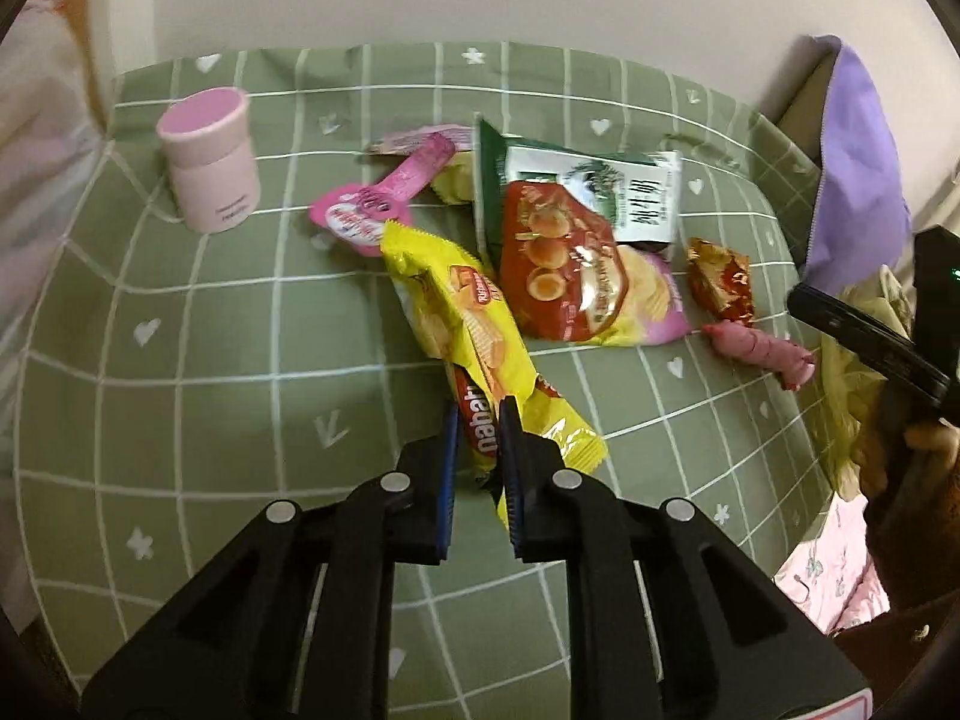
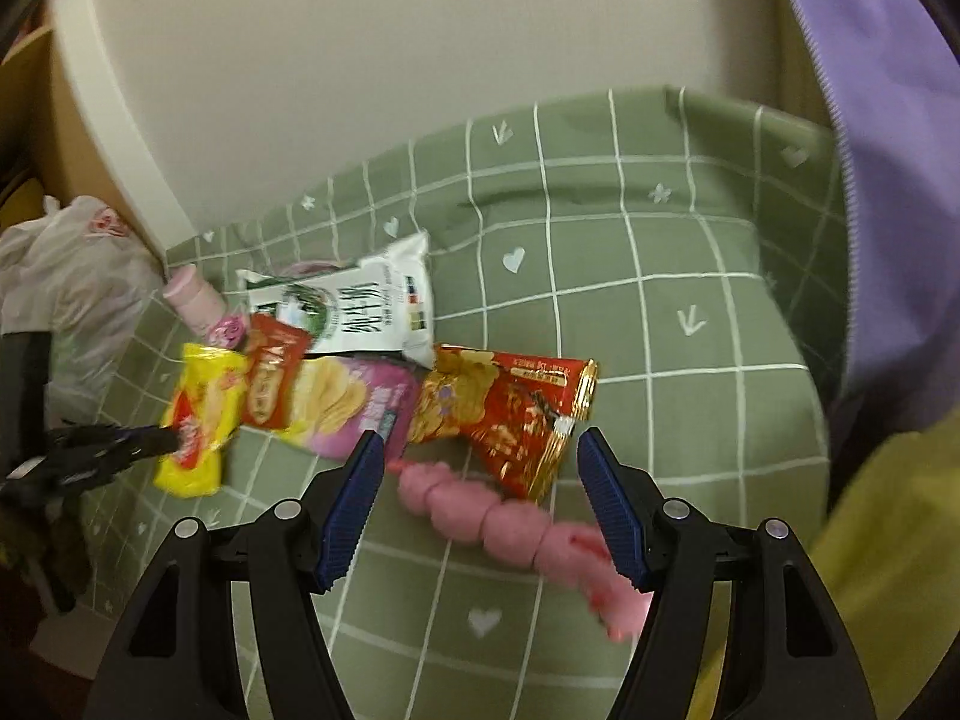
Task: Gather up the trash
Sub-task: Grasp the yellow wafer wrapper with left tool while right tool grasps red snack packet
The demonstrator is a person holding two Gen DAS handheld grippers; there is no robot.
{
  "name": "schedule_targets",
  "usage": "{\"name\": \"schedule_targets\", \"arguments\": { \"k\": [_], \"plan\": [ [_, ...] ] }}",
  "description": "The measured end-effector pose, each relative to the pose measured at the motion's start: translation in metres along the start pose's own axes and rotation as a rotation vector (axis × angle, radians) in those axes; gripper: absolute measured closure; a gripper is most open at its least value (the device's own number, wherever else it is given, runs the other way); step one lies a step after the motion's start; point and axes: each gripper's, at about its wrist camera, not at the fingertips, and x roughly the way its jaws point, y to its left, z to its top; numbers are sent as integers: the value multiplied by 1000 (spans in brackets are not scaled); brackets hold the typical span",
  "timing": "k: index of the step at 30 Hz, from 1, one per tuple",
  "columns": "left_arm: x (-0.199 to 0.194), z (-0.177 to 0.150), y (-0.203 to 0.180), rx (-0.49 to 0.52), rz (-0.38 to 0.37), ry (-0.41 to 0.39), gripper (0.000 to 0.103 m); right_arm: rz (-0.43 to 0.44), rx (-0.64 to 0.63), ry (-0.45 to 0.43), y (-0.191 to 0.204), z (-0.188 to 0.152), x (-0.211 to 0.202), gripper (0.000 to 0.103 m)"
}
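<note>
The left gripper (image 1: 477, 420) is clamped on the near end of the yellow wrapper (image 1: 462, 324), at 6 o'clock in the trash pile on the green cloth (image 1: 210, 360), so it's mid-pickup; I'd guess lifting comes next. The right gripper (image 2: 477, 450) gapes wide above the pink sausage (image 2: 510, 525). Only the right view shows the plastic bag (image 2: 72, 276) at 9 o'clock.

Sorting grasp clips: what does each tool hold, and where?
Left tool pinches the yellow wafer wrapper near its lower end. Right tool holds nothing.
</note>
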Motion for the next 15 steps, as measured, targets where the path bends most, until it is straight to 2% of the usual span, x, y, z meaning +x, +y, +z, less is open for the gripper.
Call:
{"name": "schedule_targets", "arguments": {
  "k": [2,7,9,11,12,15],
  "plan": [
    [-4,1,6,-44,7,-14,76,-37,16,38,-4,3,20,40],
    [-32,1,30,-140,-6,-102,61,-55,74,74,-11,3,48,42],
    [-37,1,32,-166,19,-125,59,-74,54,65,-9,4,51,62],
    [-36,0,32,-170,47,-124,59,-51,49,69,-8,7,53,72],
    [-34,0,31,-165,45,-117,59,-32,52,61,-8,8,51,85],
    [-28,-4,27,-157,29,-97,59,-2,40,42,-4,11,40,86]
  ]
}}
